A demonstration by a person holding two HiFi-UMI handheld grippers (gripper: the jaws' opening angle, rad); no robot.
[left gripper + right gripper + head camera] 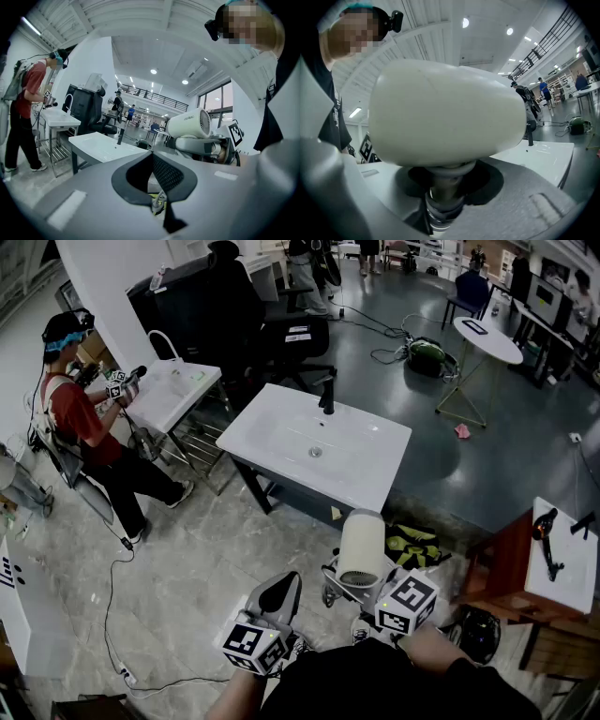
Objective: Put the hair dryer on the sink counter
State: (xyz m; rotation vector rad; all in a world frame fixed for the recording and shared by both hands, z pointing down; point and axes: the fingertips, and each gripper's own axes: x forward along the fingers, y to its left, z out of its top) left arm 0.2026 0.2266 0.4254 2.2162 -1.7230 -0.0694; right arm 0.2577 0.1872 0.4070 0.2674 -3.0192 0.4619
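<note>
The white hair dryer (361,547) hangs in front of me, below the near edge of the white sink counter (281,442) with its black faucet (327,395). My right gripper (349,589) is shut on the dryer's dark handle. In the right gripper view the dryer's body (445,112) fills the frame, its handle is clamped between the jaws, and the counter (543,157) lies beyond. My left gripper (274,596) floats beside it on the left, shut and empty. In the left gripper view the jaw tips meet, and the dryer (190,124) shows at the right with the counter (101,145) ahead.
A person (80,418) works at a second sink (173,390) at the left. A black office chair (253,315) stands behind the counter, a round white table (487,338) at the back right, a brown cabinet (506,568) at the right. A yellow-green bag (412,545) lies on the floor.
</note>
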